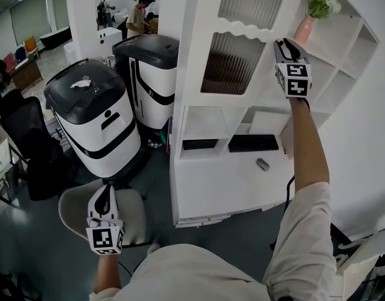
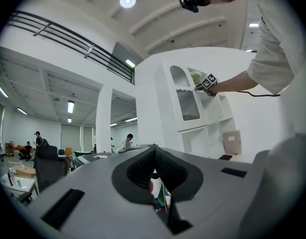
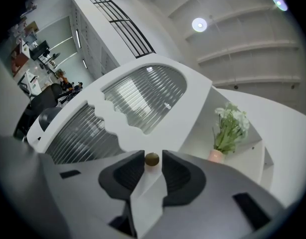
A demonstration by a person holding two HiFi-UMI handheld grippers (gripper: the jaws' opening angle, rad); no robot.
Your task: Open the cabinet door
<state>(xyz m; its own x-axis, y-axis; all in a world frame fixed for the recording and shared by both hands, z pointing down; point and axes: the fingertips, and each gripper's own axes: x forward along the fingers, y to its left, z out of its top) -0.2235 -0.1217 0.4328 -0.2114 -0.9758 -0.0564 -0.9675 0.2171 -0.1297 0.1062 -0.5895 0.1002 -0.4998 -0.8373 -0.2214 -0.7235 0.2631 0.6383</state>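
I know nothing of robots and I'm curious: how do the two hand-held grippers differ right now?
Height: the right gripper is raised to the cabinet door, while the left gripper hangs low over a white chair.
Jaws: the right gripper's jaws stand apart around the door's round knob, and the left gripper's jaws are together, holding nothing.
Both carry a cube with square markers.

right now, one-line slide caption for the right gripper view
Right gripper, fingers either side of the small round knob on the white cabinet door with ribbed glass panes
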